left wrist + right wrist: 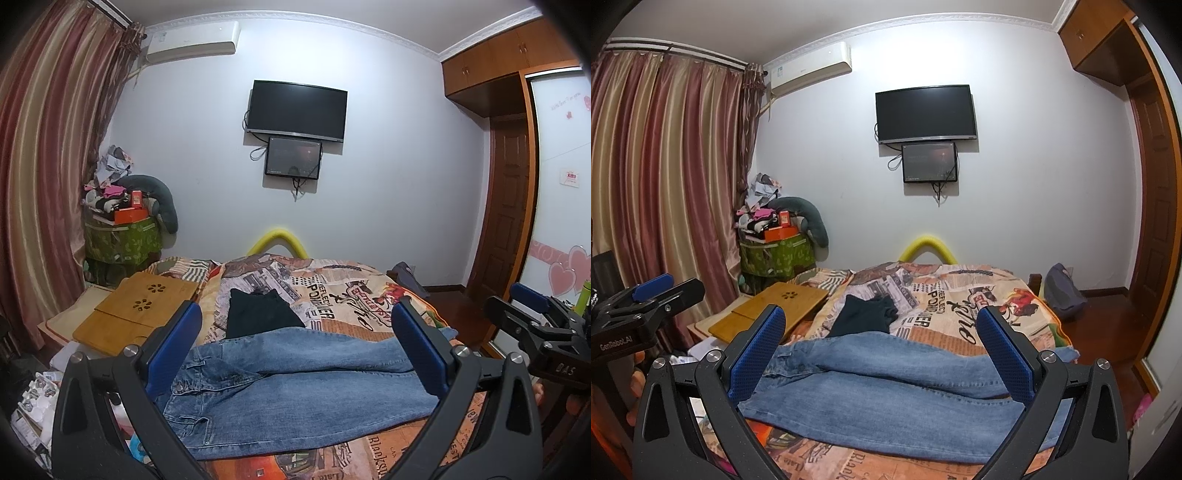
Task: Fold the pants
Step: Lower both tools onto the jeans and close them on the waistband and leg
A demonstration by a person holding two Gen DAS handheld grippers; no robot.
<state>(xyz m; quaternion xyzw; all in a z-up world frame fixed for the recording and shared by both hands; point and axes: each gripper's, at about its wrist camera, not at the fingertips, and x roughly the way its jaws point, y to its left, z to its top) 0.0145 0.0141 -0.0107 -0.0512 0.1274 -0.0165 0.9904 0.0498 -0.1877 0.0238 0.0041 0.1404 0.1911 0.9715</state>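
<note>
Blue jeans (295,384) lie flat across the near end of the bed, waistband to the left, both legs running right; they also show in the right wrist view (886,391). A folded black garment (260,314) lies just behind them. My left gripper (295,321) is open and empty above the jeans, toward the waist. My right gripper (881,325) is open and empty above the legs. Each gripper shows at the edge of the other's view: the right one (535,314), the left one (653,291).
The bed has a newspaper-print cover (351,299). A wooden lap desk (136,310) lies at the bed's left edge. A green box piled with clothes (122,236) stands by the curtain. A TV (297,110) hangs on the far wall. A wardrobe and door stand right.
</note>
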